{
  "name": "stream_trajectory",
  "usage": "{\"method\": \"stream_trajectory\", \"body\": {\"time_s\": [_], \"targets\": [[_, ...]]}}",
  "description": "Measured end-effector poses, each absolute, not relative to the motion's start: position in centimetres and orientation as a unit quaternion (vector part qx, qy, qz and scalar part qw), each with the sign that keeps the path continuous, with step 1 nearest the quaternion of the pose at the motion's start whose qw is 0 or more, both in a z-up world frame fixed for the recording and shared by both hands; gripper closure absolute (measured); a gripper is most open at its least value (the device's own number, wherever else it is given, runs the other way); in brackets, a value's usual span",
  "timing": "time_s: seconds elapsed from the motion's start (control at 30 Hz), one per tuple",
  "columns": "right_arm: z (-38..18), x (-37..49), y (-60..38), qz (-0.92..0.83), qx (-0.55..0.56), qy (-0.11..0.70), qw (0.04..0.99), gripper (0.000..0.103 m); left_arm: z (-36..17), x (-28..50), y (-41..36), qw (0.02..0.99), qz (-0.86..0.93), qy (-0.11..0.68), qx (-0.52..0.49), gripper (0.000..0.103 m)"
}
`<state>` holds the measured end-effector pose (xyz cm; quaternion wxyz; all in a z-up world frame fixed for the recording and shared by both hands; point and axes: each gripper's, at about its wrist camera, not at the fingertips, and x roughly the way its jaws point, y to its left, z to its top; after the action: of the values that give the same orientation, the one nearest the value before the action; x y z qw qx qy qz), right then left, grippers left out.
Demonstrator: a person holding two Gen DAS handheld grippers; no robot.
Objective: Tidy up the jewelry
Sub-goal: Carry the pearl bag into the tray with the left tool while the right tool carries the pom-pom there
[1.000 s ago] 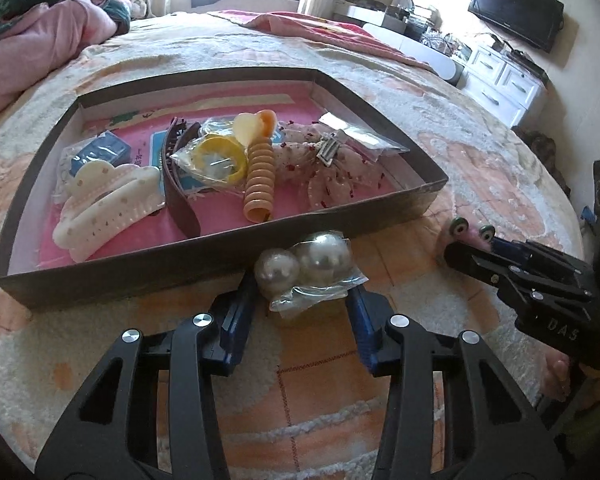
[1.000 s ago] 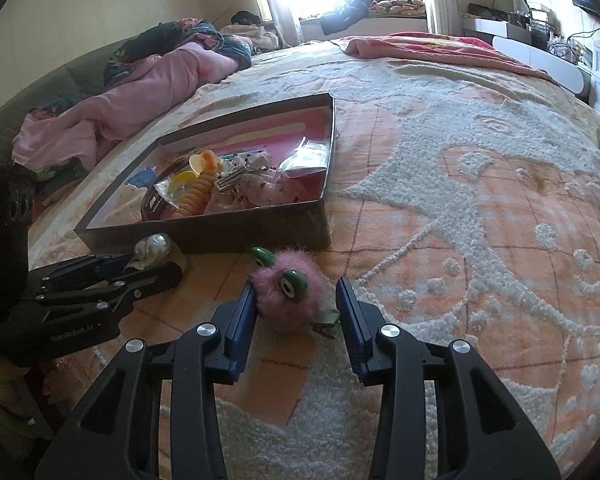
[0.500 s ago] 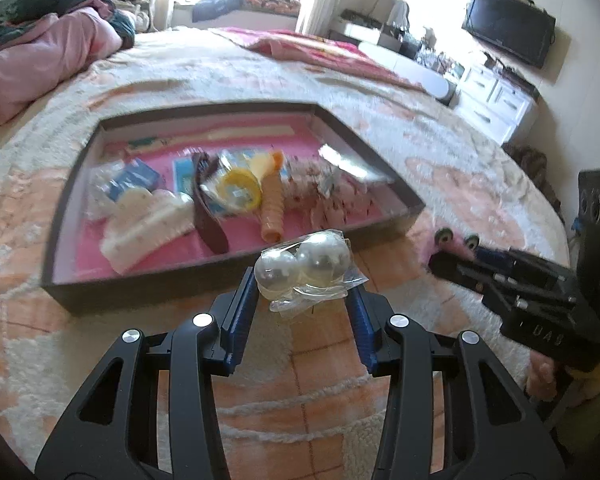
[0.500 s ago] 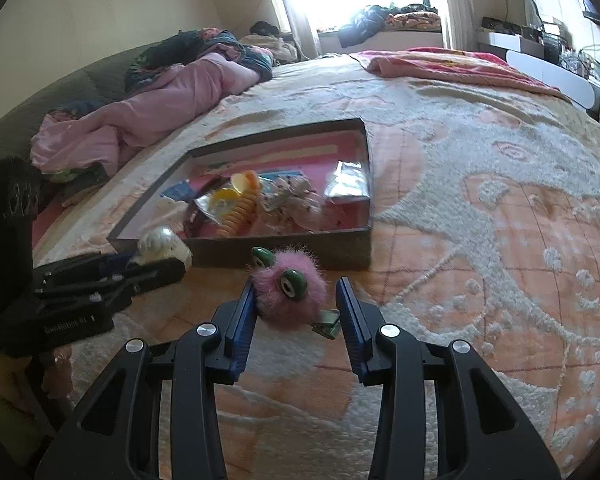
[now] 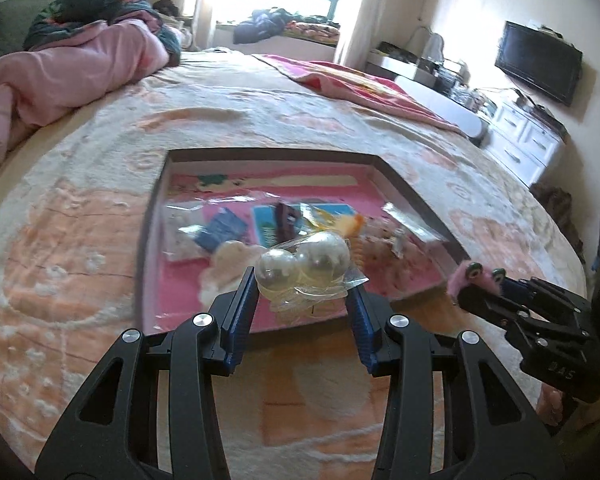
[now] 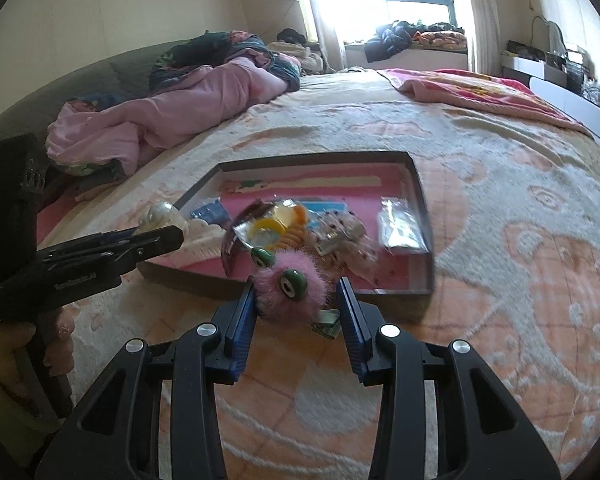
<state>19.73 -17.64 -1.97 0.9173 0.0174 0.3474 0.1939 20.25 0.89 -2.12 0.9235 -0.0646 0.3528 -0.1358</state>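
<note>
My left gripper is shut on a clear bag with two large pearl balls, held in the air above the near edge of the dark tray. The tray has a pink floor and holds several hair clips and packets. My right gripper is shut on a pink fuzzy clip with green eyes, held above the bedspread just in front of the tray. The right gripper also shows at the right of the left wrist view; the left gripper with the pearls shows in the right wrist view.
The tray lies on a peach and cream bedspread. A pink quilt is heaped at the far left. A pink blanket lies at the far side. White drawers and a TV stand to the right.
Both grippers have risen off the bedspread with their items and moved towards the tray; the tray now looks smaller and lower in both views.
</note>
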Motion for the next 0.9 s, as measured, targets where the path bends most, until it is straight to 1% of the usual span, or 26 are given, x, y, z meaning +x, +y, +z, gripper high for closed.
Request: {"method": "stream_trajectory", "body": {"time_s": [0.53, 0.9], "targets": [[-2.3, 23.4, -14.9, 0.200, 0.003, 0.341, 0.918, 0.065, -2.9, 22.9, 3.6, 0.927, -0.096, 0.354, -0.080, 0.068], [-3.2, 24.9, -15.6, 0.190, -0.007, 0.348, 0.918, 0.065, -3.3, 25.1, 1.8, 0.925, -0.117, 0.355, -0.063, 0.068]]}}
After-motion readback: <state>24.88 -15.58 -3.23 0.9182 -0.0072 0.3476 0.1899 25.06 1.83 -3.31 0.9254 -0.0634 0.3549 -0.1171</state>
